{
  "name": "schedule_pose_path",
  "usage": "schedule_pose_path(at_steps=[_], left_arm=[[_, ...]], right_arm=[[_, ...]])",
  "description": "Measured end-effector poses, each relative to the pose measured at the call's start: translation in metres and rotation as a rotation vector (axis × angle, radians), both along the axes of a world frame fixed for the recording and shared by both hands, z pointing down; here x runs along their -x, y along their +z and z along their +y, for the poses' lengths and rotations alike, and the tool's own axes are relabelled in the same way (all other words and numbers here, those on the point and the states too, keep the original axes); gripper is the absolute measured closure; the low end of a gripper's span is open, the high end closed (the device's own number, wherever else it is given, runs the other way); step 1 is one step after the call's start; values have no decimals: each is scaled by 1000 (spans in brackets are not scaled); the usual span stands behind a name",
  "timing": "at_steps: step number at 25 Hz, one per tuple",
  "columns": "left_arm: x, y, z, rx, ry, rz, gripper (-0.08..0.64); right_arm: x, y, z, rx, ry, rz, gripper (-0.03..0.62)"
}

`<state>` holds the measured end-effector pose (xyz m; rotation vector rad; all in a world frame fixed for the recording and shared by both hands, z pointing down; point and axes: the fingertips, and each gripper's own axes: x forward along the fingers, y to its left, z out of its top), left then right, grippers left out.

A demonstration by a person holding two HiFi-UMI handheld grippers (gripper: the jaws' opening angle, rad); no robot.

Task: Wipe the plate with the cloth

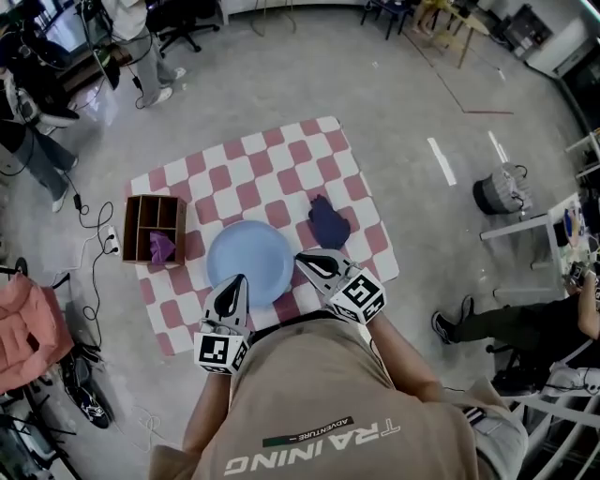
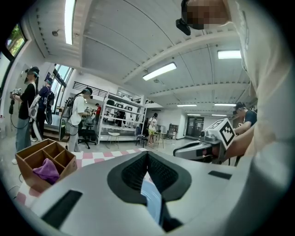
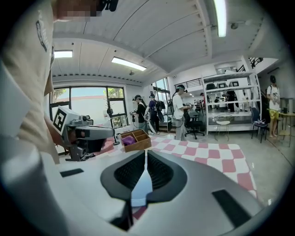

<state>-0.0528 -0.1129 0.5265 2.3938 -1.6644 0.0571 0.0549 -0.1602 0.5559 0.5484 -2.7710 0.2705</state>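
Observation:
A light blue plate (image 1: 248, 262) lies on the red and white checked mat (image 1: 272, 159). A dark blue cloth (image 1: 328, 222) sits crumpled on the mat just right of the plate. My left gripper (image 1: 236, 281) hangs over the plate's near left rim, shut with nothing in it. My right gripper (image 1: 302, 260) is at the plate's near right rim, a little short of the cloth, and is also shut and empty. In the left gripper view the closed jaws (image 2: 147, 154) show a strip of plate (image 2: 151, 196) below them. The right gripper view shows its jaws (image 3: 145, 153) the same way.
A wooden divided box (image 1: 155, 228) holding a purple cloth (image 1: 162, 247) stands at the mat's left edge. People stand at the far left by office chairs (image 1: 183, 23). A seated person's leg (image 1: 487, 323) and a dark bin (image 1: 497, 192) are on the right.

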Motion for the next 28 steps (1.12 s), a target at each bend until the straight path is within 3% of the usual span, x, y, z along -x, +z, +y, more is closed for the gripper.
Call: schedule_pose_path(at_steps=[6, 9, 15, 23, 28], left_arm=[[-24, 7, -19, 37, -28, -7, 549], [-34, 7, -24, 41, -49, -13, 549], [-36, 6, -28, 45, -97, -34, 549], [-25, 9, -16, 63, -160, -38, 549], [-15, 7, -16, 50, -166, -20, 549]], right_arm=[[-45, 37, -44, 25, 8, 94, 564], [-61, 58, -71, 59, 29, 122, 397], [-85, 122, -115, 76, 48, 301, 312], [-89, 180, -134, 166, 58, 422, 304], [-89, 190, -142, 210, 134, 445, 308]])
